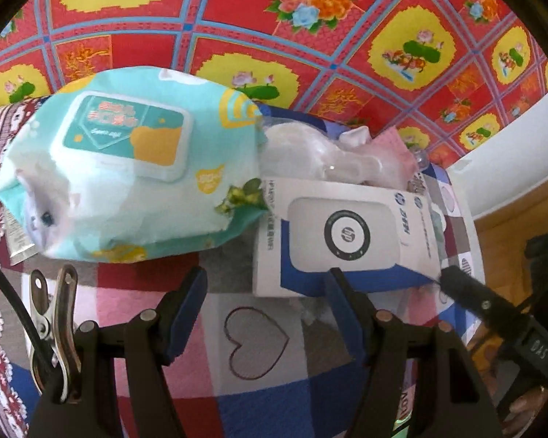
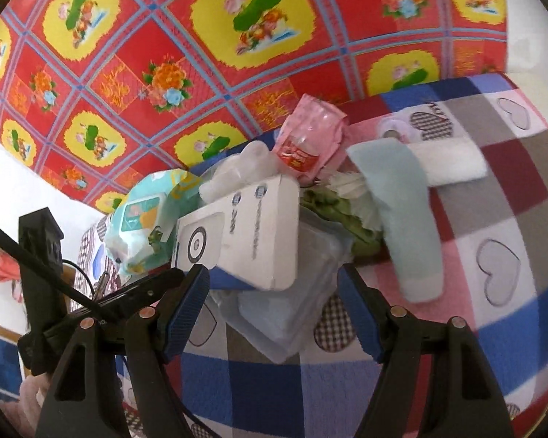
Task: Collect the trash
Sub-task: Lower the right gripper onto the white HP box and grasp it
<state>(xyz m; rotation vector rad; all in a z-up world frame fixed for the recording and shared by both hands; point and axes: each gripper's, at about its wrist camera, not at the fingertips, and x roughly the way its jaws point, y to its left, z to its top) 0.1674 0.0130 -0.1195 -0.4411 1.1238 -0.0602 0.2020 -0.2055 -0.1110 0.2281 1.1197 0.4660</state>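
Note:
A pile of trash lies on the checked heart-print cloth. A teal wet-wipe pack lies at the left, with a white and blue HP box beside it. Behind them are crumpled clear plastic and a pink wrapper. My left gripper is open just in front of the box's near edge, holding nothing. In the right wrist view the HP box rests on a clear plastic container, with both reaching in between the open fingers of my right gripper. The pink wrapper sits on top of the heap.
A pale blue cloth, a white roll and green leaves lie right of the box. A red floral cloth hangs behind. A metal clip hangs on my left gripper. The other gripper's black finger reaches in from the right.

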